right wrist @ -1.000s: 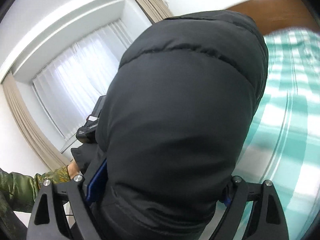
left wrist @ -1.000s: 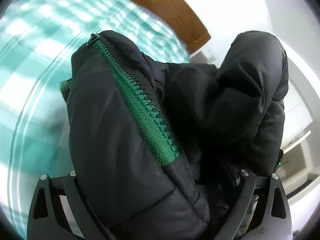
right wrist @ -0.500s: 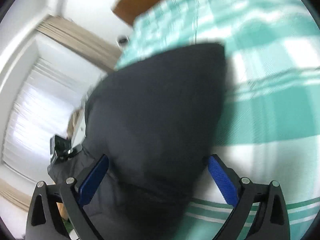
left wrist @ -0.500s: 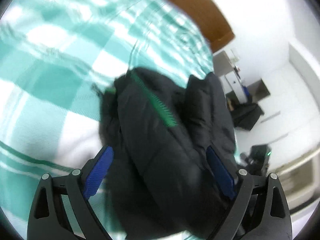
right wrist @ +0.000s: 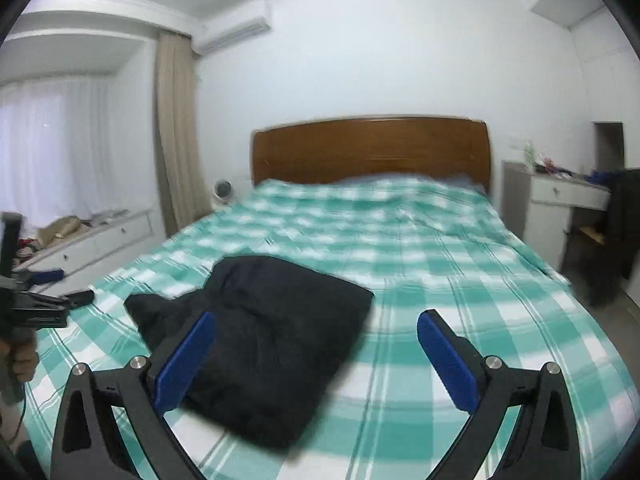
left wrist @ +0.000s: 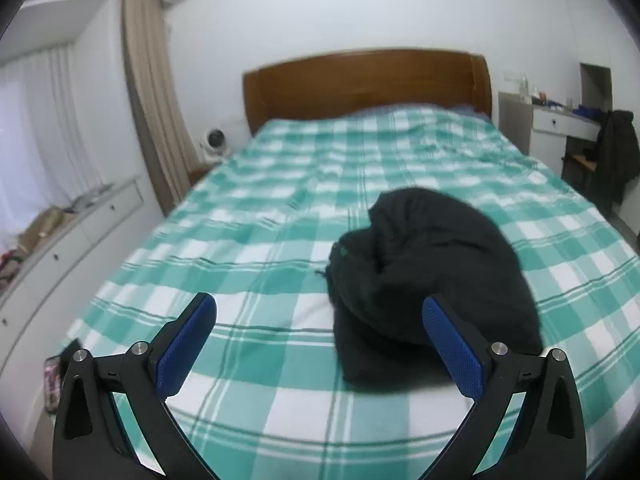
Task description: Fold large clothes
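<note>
A black puffer jacket (left wrist: pixel 424 276) lies in a folded bundle on the green-and-white checked bed (left wrist: pixel 280 208). A bit of its green zipper shows at its left edge. My left gripper (left wrist: pixel 320 324) is open and empty, pulled back from the jacket, which lies ahead and to the right. In the right wrist view the jacket (right wrist: pixel 272 340) lies ahead and to the left, and my right gripper (right wrist: pixel 316 344) is open and empty above the bed's near end. The left gripper also shows at the left edge of the right wrist view (right wrist: pixel 48 304).
A wooden headboard (left wrist: pixel 368 84) stands at the far end of the bed. A low white drawer unit (left wrist: pixel 68 240) with clutter runs along the left wall under the curtains. A white desk (left wrist: pixel 560 124) and a chair draped with dark clothing (left wrist: pixel 616 152) stand at the right.
Both grippers have let go of the jacket and pulled back and up. The jacket, held close to the cameras a second ago, now lies on the bed.
</note>
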